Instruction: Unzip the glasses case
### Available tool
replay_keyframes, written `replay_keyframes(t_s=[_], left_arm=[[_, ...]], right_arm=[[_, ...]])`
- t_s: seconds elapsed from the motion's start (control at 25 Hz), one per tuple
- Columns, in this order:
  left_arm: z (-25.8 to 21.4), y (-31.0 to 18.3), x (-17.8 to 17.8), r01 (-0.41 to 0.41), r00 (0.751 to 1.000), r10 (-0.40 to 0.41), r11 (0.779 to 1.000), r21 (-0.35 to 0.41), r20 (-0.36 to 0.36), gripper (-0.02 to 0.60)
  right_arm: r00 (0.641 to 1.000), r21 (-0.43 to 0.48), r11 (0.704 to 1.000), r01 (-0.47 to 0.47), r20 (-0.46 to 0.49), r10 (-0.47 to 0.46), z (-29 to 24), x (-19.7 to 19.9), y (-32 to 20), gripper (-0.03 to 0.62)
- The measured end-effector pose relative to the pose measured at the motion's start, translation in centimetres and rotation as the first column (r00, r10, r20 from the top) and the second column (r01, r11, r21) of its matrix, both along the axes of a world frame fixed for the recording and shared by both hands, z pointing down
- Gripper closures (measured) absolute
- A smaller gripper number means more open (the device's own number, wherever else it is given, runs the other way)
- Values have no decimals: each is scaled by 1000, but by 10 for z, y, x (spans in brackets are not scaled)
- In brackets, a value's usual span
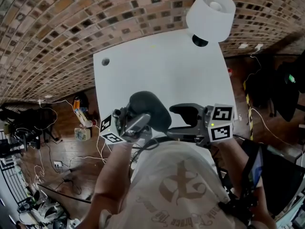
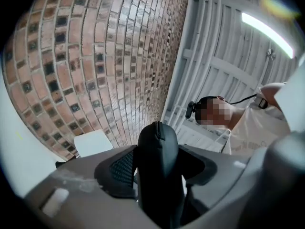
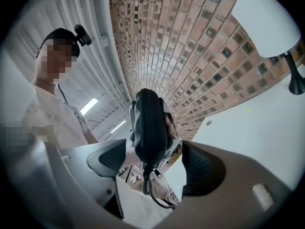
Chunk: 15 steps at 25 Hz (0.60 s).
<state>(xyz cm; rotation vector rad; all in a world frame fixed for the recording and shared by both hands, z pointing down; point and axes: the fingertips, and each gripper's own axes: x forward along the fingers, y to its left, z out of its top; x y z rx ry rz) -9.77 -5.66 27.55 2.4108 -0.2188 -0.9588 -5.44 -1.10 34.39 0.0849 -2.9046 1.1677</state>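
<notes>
The dark glasses case (image 1: 150,109) is held up off the white table, close to the person's chest. My left gripper (image 1: 136,123) is shut on it; in the left gripper view the case (image 2: 158,147) stands on edge, squeezed between both pads of the left gripper (image 2: 157,180), zip seam facing up. My right gripper (image 1: 174,118) faces the case from the right with its jaws wide apart. In the right gripper view the case (image 3: 148,128) sits just beyond the right gripper (image 3: 152,168), and the zipper pull (image 3: 147,182) hangs free between the pads, untouched.
The white table (image 1: 162,66) lies ahead with a small round hole (image 1: 105,61) near its left corner. A white lamp (image 1: 210,14) on a black base (image 1: 199,41) stands at the far right corner. Cables and clutter (image 1: 81,123) lie on the floor to the left.
</notes>
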Motion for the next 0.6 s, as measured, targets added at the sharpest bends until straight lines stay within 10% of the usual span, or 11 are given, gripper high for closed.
replay_keyframes(t_s=[0.2,0.4,0.6], left_arm=[[6,7,22,-30,999,30,1000,-5,35,318],[23,6,30,-20,988,21,1000,-7,152,301],[72,-7,7,90,898,-60,995,-48,436,250]], right_arm=[[1000,6,1000,26,5,-26,6,-14,4,200],[999,22,999,41,-29,-41,14,-7,6,319],[977,54,999,0,-214,11,52,8,-11,321]])
